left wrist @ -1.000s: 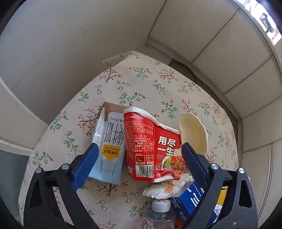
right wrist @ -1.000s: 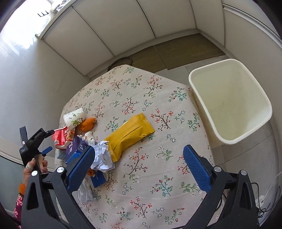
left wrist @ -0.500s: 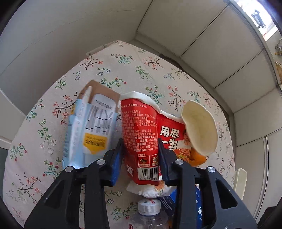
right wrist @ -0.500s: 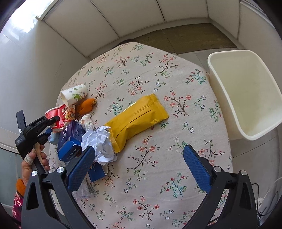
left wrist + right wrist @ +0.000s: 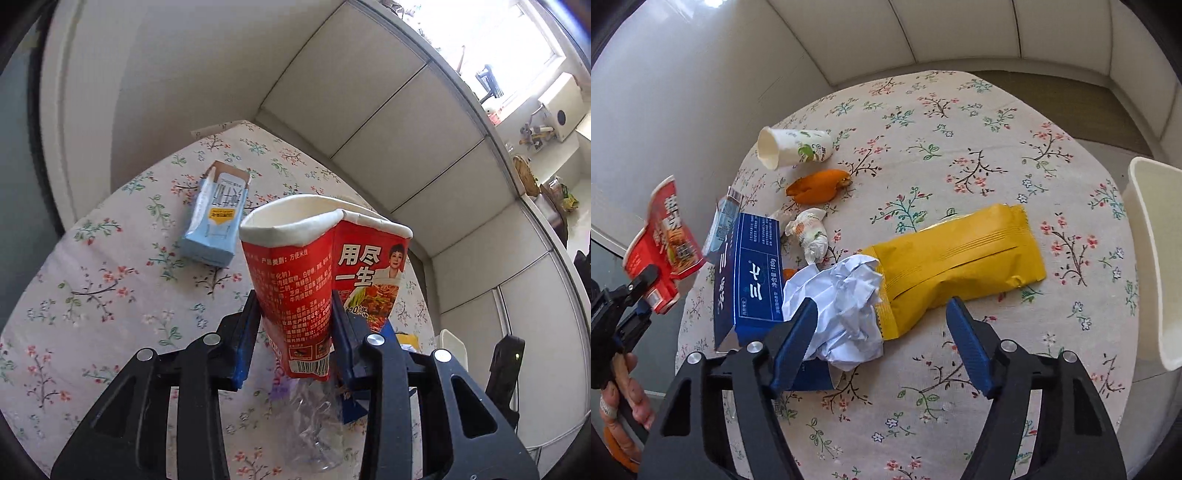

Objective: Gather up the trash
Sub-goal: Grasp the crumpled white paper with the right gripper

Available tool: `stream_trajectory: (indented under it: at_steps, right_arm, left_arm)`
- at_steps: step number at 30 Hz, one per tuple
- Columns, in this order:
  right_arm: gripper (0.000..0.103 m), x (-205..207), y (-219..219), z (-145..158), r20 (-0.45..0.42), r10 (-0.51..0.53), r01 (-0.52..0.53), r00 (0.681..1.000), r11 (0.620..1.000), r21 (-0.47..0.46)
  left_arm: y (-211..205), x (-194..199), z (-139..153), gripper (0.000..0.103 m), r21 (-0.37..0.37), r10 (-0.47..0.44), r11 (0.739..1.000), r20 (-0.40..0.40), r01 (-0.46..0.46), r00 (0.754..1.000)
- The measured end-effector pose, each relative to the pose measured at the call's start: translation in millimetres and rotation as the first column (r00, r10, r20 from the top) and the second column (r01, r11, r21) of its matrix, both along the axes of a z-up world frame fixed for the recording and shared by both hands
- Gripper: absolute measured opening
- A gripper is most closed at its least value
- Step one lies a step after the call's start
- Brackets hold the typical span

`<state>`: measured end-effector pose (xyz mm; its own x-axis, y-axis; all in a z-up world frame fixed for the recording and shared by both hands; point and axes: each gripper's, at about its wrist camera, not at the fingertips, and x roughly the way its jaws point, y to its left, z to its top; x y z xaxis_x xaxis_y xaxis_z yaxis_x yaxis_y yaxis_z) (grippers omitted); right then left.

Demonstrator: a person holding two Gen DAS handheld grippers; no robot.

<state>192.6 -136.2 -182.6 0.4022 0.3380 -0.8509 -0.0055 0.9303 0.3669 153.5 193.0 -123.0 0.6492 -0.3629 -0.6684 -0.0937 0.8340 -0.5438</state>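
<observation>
My left gripper [image 5: 295,325] is shut on a crushed red noodle cup [image 5: 317,273] and holds it above the floral table [image 5: 92,295]; the cup also shows at the left of the right wrist view [image 5: 661,236]. My right gripper [image 5: 882,332] is open and empty, low over a crumpled white paper [image 5: 846,295] and the near end of a yellow snack bag [image 5: 956,258]. A white bin [image 5: 1156,258] stands off the table's right edge.
A light blue milk carton [image 5: 218,218] lies on the table. A blue box [image 5: 750,273], a tissue wad [image 5: 810,236], orange peel [image 5: 820,184] and a paper cup [image 5: 794,147] lie left of the yellow bag. A clear plastic bottle [image 5: 314,424] lies below the left gripper.
My left gripper closed on the red noodle cup and lifted it off the table. My right gripper moved down and closer to the paper and yellow bag, its jaws narrowing somewhat.
</observation>
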Motion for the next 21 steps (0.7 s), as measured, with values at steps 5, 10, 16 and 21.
stream_trajectory:
  at_steps: [5,10,16,21]
  right_arm:
    - [0.056,9.2,12.8,-7.6,0.007,0.025,-0.025,1.000,1.000,0.003]
    - [0.036,8.0,19.3,-15.8,-0.007,0.053,-0.052,0.999,0.999,0.014]
    - [0.018,5.4,24.1,-11.1,-0.010,0.083,-0.083,0.997,0.997,0.007]
    - [0.018,-2.2,28.8,5.0,0.022,0.106,-0.106,0.994,0.994,0.006]
  left_arm:
    - [14.3,-16.3,9.2,0.035,0.016,0.007,1.000,0.023,-0.007,1.000]
    - [8.3,-16.4,8.4,0.035,0.024,-0.018,1.000,0.032,0.018,0.999]
    - [5.2,-22.4,0.4,0.035,0.016,-0.029,0.999,0.027,0.029,0.999]
    - [7.8,-21.7,-0.2,0.035,0.006,-0.016,1.000,0.027,0.015,1.000]
